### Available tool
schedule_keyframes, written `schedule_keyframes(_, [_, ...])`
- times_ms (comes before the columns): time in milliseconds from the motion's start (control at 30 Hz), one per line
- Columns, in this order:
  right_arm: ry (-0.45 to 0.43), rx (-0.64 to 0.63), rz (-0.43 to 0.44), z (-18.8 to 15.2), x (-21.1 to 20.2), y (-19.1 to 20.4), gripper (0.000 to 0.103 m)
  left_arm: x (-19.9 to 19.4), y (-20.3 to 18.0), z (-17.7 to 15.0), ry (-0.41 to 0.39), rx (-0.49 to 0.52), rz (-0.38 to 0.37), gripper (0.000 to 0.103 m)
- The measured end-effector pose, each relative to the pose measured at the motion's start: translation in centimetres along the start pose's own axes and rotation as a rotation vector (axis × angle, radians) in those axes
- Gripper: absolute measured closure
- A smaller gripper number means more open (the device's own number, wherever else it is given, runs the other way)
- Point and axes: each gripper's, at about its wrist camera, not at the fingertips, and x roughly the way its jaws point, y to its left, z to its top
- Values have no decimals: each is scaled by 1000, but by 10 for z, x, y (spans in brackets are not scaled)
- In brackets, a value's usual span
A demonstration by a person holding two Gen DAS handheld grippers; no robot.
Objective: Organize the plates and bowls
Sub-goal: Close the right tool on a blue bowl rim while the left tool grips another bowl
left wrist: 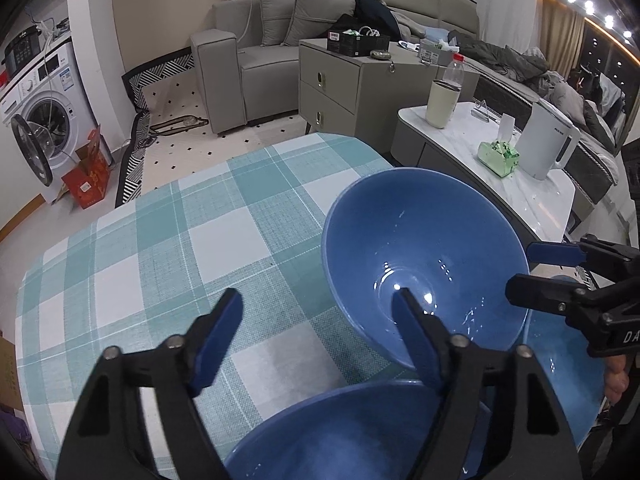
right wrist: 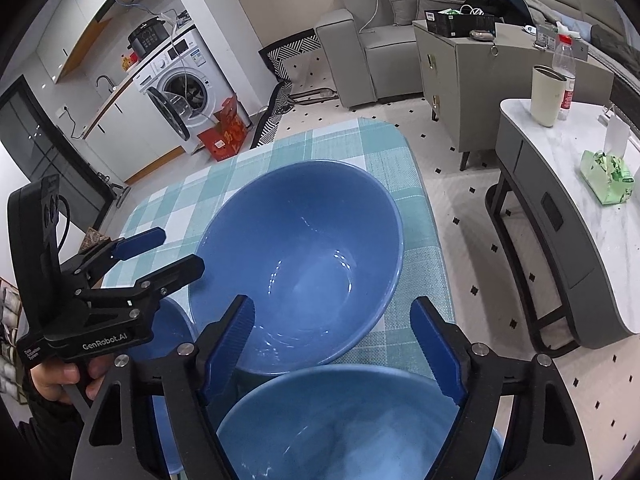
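I have both pairs of tongs down over the blue bowls on the checked table (left wrist: 160,248). My left tongs (left wrist: 316,332) are spread, one finger dipping inside the big blue bowl (left wrist: 420,248) near its rim, the other outside over the cloth; nothing is pinched yet. My right tongs (right wrist: 332,340) are spread too, straddling the near rim of the same bowl in my right view, over the rim of a second bowl (right wrist: 360,420) just in front of me. A flatter blue dish (right wrist: 176,328), perhaps a plate, lies beside them under my left tongs.

To do this well, I judge I should let only one pair take the rim, seat one pad inside and one outside, and squeeze squarely before lifting. The glaze is glossy and looks slick, the wall flares steeply, so a shallow pinch could slide off. The woven cloth looks soft and should cushion setting down.
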Motion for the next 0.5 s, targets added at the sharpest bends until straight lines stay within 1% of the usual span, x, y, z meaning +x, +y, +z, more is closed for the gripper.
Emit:
schedule_keyframes(33, [2, -1, 3, 0, 1, 0, 24, 2, 0, 0, 7, 1, -3, 39])
schedule_keyframes(67, [5, -2, 6, -1, 1, 1, 26, 3, 0, -1, 12, 2, -7, 41])
schedule_keyframes(100, [8, -3, 8, -1, 2, 2, 28, 4, 0, -1, 15, 1, -11, 45])
schedule_keyframes(133, [10, -5, 9, -1, 3, 2, 29, 5, 0, -1, 17, 0, -18, 48])
schedule_keyframes(200, [12, -9, 10, -1, 5, 3, 32, 6, -1, -2, 25, 0, -25, 56])
schedule_keyframes(233, [13, -10, 10, -2, 5, 3, 32, 6, -1, -2, 26, 2, -27, 59])
schedule_keyframes(367, [11, -16, 4, -1, 5, 3, 33, 7, -3, -2, 26, 8, -30, 62])
schedule_keyframes(500, [14, -22, -10, -1, 7, 4, 37, 9, -4, -2, 28, 9, -35, 68])
